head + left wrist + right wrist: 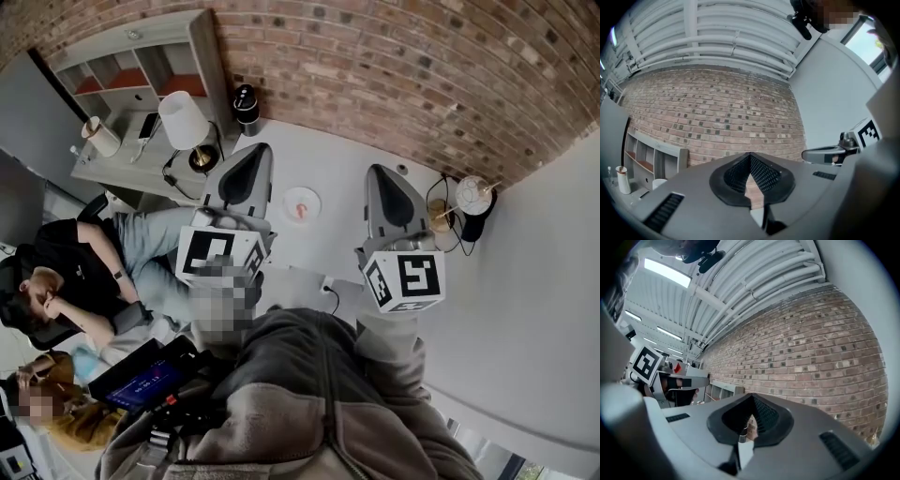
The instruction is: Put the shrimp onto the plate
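A small white plate (301,204) lies on the white table (337,159) near the brick wall, and a pink shrimp (301,210) rests on it. My left gripper (253,152) hovers to the plate's left and my right gripper (379,172) to its right, both raised and pointing toward the wall. In the left gripper view the left gripper (750,158) has its jaws together with nothing held. The right gripper (751,400) shows the same in its own view. Neither gripper view shows the plate or the shrimp.
A table lamp (185,122) and a black cylinder (246,103) stand at the table's far left, beside a grey shelf unit (141,70). A round lamp and a cup (469,199) sit at the far right. A person (84,277) sits at the left. A cable (330,295) trails near me.
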### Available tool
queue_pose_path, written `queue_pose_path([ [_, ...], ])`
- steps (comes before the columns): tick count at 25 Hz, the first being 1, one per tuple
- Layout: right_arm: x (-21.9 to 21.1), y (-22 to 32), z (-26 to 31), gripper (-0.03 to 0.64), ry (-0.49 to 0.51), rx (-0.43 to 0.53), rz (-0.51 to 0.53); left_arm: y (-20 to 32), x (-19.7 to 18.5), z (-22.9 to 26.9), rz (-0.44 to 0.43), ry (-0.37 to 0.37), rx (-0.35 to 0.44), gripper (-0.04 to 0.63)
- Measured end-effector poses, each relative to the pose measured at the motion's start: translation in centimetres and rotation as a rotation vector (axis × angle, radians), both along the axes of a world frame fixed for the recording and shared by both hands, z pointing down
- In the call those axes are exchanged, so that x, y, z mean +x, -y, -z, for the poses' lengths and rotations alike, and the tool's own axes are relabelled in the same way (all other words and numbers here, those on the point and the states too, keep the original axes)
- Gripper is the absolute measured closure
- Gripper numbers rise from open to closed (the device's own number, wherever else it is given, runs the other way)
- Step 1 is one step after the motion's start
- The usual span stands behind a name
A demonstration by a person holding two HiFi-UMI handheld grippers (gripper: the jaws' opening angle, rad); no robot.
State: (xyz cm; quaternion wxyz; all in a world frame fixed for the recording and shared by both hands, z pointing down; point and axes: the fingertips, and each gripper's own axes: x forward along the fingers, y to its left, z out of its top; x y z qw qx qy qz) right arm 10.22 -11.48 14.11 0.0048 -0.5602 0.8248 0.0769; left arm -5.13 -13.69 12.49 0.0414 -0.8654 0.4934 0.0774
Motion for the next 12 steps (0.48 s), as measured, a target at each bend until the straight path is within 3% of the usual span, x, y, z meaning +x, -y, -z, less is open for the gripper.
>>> queue_pose_path([
  [12, -0.3, -1.2, 2.7, 0.615, 0.023, 0.107, 0.029, -0.4, 0.0, 2.2, -0.002, 0.006, 0.067, 0.591],
])
